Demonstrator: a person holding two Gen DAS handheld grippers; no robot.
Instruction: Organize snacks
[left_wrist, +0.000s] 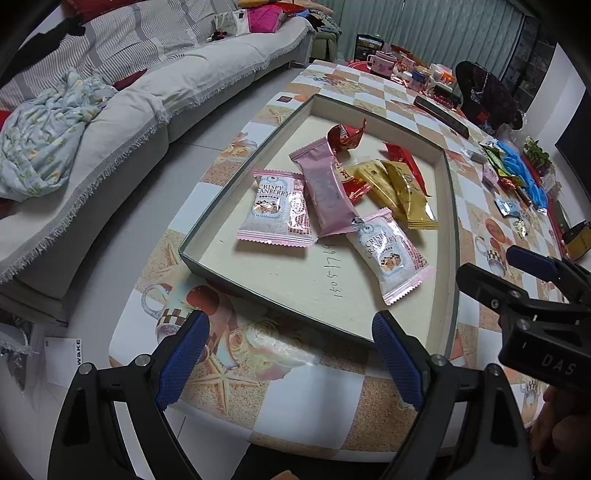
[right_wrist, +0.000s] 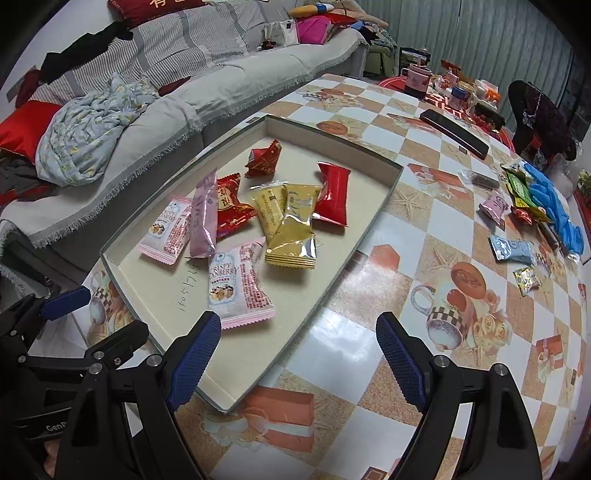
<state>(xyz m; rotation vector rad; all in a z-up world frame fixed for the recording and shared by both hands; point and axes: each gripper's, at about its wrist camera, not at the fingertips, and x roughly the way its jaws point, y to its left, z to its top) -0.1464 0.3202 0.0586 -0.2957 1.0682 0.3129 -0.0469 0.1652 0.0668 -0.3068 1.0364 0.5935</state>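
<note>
A shallow cream box lid (left_wrist: 258, 254) (right_wrist: 155, 295) lies on the patterned table and holds several snack packs: two pink Crispy Cranberry packs (left_wrist: 277, 210) (right_wrist: 236, 284), a plain pink pack (left_wrist: 327, 192) (right_wrist: 203, 218), gold packs (left_wrist: 406, 192) (right_wrist: 295, 229) and red packs (left_wrist: 345, 136) (right_wrist: 332, 192). My left gripper (left_wrist: 291, 354) is open and empty, just short of the lid's near edge. My right gripper (right_wrist: 295, 358) is open and empty over the lid's near right edge. More loose snacks (right_wrist: 511, 247) lie on the table at the right.
A blue glove (right_wrist: 554, 206) and small wrappers (left_wrist: 513, 210) lie at the table's right side. A long dark case (right_wrist: 454, 133), cups and jars (right_wrist: 419, 79) stand at the far end. A grey sofa (left_wrist: 110, 140) runs along the left, beyond the table edge.
</note>
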